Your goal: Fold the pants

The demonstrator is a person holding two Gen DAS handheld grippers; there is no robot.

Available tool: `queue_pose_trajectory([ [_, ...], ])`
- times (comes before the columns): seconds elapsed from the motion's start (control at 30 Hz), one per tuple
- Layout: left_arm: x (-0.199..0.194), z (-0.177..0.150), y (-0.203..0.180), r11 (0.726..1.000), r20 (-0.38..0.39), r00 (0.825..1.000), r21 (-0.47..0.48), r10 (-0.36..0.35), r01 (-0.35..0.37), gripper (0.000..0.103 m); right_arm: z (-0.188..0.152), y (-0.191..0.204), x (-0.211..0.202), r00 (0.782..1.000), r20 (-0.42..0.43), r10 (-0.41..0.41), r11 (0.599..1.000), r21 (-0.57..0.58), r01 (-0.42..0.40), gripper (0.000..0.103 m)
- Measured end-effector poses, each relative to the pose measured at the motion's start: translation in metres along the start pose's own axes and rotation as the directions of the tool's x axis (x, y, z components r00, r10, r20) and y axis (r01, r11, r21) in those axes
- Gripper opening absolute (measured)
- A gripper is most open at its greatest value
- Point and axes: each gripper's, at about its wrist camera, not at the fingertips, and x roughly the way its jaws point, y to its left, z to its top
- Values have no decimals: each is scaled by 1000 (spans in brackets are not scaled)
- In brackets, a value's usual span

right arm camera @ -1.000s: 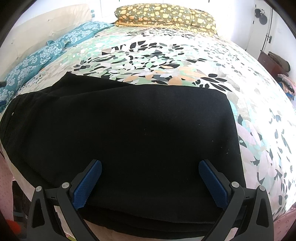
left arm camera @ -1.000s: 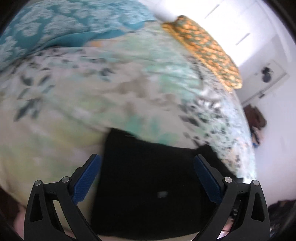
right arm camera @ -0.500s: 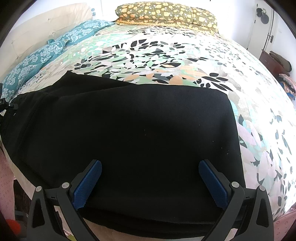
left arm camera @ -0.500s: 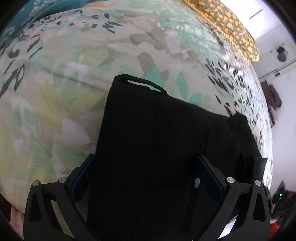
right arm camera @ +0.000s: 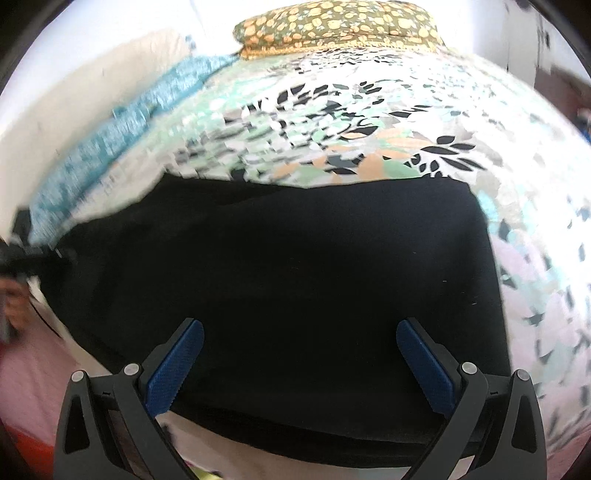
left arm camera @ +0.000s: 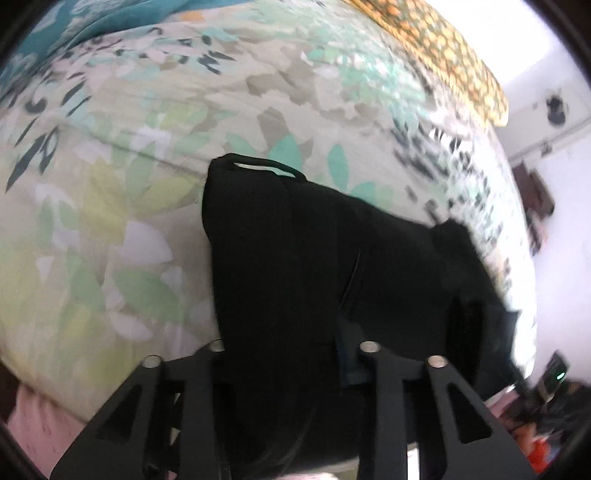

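Black pants (right arm camera: pixel 295 273) lie partly folded on a floral bedspread (right arm camera: pixel 369 122) near the bed's front edge. In the left wrist view the pants' waist end (left arm camera: pixel 295 258) fills the middle, with a belt loop (left arm camera: pixel 258 166) at its far edge. My left gripper (left arm camera: pixel 288 350) is shut on the pants; its fingers are narrowed and buried in black cloth. My right gripper (right arm camera: pixel 299 354) is open, its blue pads (right arm camera: pixel 177 365) spread wide just above the folded leg end.
An orange patterned pillow (right arm camera: pixel 340 29) lies at the far end of the bed. A teal patterned cloth (right arm camera: pixel 122 129) runs along the left side. A white wall and door area (left arm camera: pixel 554 147) stand right of the bed.
My left gripper came down over the waist end and closed on the cloth. My right gripper stayed open and shifted slightly; its view is now blurred.
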Motion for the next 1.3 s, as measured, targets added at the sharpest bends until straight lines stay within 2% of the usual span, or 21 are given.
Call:
queue_pose_trajectory([
  [0.1,-26,-5,-19,999,38,998,-13,-43,44,25,5,0,-11,999,34,16,999,40,-17,103],
  [0.2,-61,-9,-60,987,73,984,20,-160,159,25,9,3,-34,991,137,-11,1000,16,9,103],
  [0.27,-75,-11,-93,975,83,973,70,-215,210,24,14,2,-50,977,210,-33,999,17,30,103],
  [0.37,-79,-16,-156,952,74,959,162,-273,258,24,18,-10,-74,945,318,-70,996,76,48,103],
  [0.4,-71,-20,-182,944,54,958,190,-283,269,24,18,-18,-82,932,351,-88,992,116,49,103],
  [0.47,-48,-32,-224,933,21,963,253,-268,254,24,18,-31,-90,922,373,-106,984,170,45,103],
  [0.57,-4,-50,-273,923,-18,973,314,-229,223,27,15,-54,-95,920,367,-138,965,258,42,103],
  [0.63,35,-62,-302,900,-79,973,369,-216,230,40,11,-67,-101,914,376,-151,949,314,28,103],
  [0.67,50,-68,-312,890,-117,971,389,-207,237,42,9,-71,-106,907,393,-152,944,330,15,103],
  [0.73,69,-81,-329,882,-184,973,423,-141,208,42,7,-76,-117,885,443,-143,940,340,-18,103],
  [0.77,67,-86,-333,876,-198,968,425,-156,229,42,6,-77,-124,873,469,-134,941,337,-37,103],
  [0.83,44,-90,-329,855,-191,945,406,-266,323,46,5,-79,-131,860,499,-108,942,328,-72,103],
  [0.87,31,-89,-323,851,-171,941,402,-293,338,49,5,-80,-131,859,505,-86,943,320,-94,103],
  [0.93,-2,-80,-300,860,-76,946,400,-315,318,63,10,-78,-121,877,480,-16,944,297,-146,103],
  [0.97,-14,-75,-289,870,-28,951,397,-309,294,65,14,-72,-111,893,449,40,946,269,-178,103],
  [1.03,-39,-62,-256,899,85,957,376,-276,226,70,19,-56,-92,918,378,118,958,201,-205,103],
  [1.1,-54,-57,-219,926,166,959,339,-229,163,71,23,-25,-68,940,256,226,965,72,-251,102],
  [1.13,-57,-57,-200,942,209,960,318,-184,112,71,22,-11,-59,940,200,276,959,10,-284,102],
  [1.2,-50,-60,-165,963,253,964,268,-87,16,71,18,21,-52,926,99,365,926,-140,-350,102],
  [1.23,-47,-62,-150,968,254,965,249,-62,-3,71,15,33,-52,923,65,380,908,-215,-359,102],
  [1.3,-35,-68,-125,979,240,970,201,-30,-19,71,14,48,-51,934,17,357,881,-339,-330,102],
])
